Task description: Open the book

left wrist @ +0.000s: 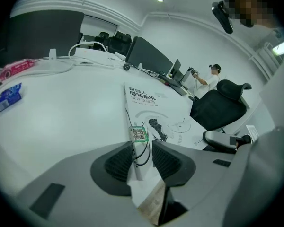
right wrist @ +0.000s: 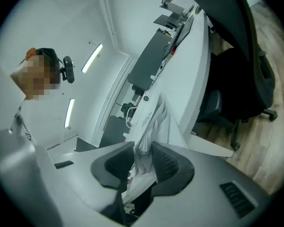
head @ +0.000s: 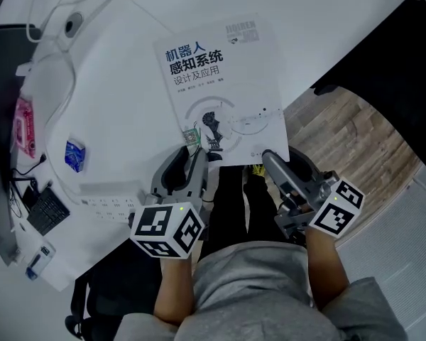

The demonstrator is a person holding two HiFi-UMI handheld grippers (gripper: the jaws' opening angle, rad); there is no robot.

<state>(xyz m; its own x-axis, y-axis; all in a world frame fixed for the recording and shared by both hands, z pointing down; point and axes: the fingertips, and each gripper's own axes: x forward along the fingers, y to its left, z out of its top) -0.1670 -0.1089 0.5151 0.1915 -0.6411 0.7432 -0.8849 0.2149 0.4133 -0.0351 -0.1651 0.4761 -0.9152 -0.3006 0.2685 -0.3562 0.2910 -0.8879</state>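
From your head view, the book (head: 216, 84) lies flat on the white worktop (head: 121, 105) with its cover up. Its near edge is at the rim close to you. Your left gripper (head: 190, 163) sits at the near left corner, by the spine. Your right gripper (head: 271, 160) sits at the near right corner, where the pages are loose.

In the left gripper view, the jaws stand wide with the spine corner between them. Both pads look to touch it, just below a small green tag (left wrist: 138, 134). I think you hold here so the book cannot slide.

In the right gripper view, the jaws are squeezed on the book's corner, and the pages fan out above them. That looks like the side to lift, so the opening is only just starting.
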